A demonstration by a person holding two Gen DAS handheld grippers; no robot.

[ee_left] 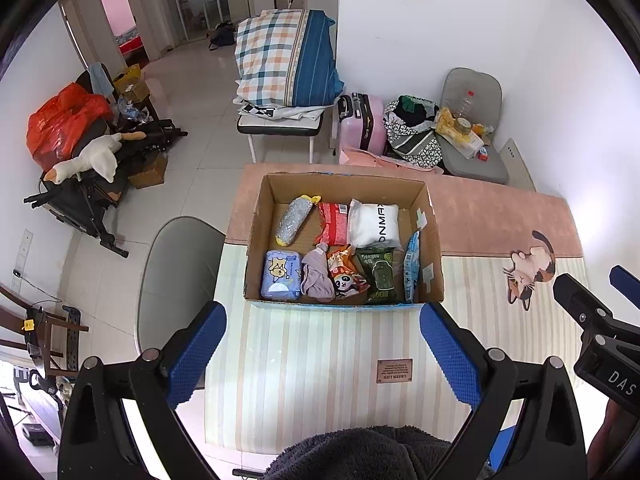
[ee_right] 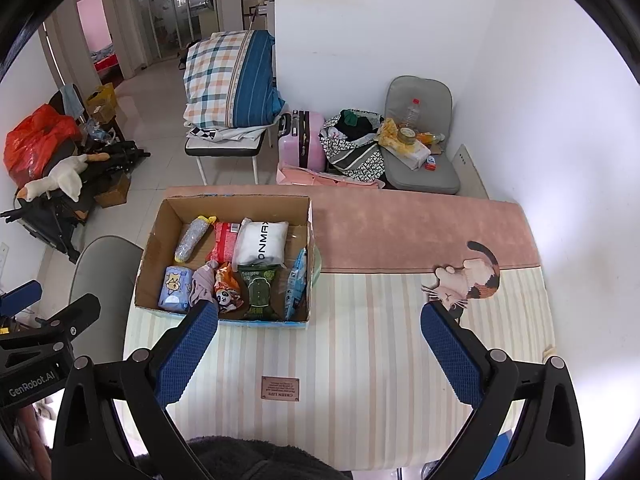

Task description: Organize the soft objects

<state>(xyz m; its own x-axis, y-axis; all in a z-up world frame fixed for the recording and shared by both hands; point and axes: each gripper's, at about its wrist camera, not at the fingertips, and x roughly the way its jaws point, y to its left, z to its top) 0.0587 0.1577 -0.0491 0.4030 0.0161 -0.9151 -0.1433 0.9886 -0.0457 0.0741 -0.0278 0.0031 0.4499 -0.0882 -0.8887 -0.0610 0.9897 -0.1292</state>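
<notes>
An open cardboard box (ee_left: 434,236) (ee_right: 154,240) stands on the striped mat (ee_left: 320,360) (ee_right: 360,340) and holds several soft items in two rows: a silver pouch (ee_left: 294,218), a red pack (ee_left: 334,224), a white bag (ee_left: 374,222), a blue tissue pack (ee_left: 281,276), a mauve cloth (ee_left: 318,280), a panda snack bag (ee_left: 346,276), a green pack (ee_left: 379,278). My left gripper (ee_left: 322,354) hovers open in front of the box, nothing between its fingers. My right gripper (ee_right: 320,356) hovers open, to the box's right and nearer. Both are empty.
A dark fleece sleeve (ee_left: 360,456) lies at the near table edge. A cat picture (ee_right: 468,280) marks the mat's right side. A grey chair (ee_left: 176,280) stands left of the table. Behind are a pink suitcase (ee_left: 360,122), folded bedding (ee_left: 284,60) and a cluttered chair (ee_left: 472,132).
</notes>
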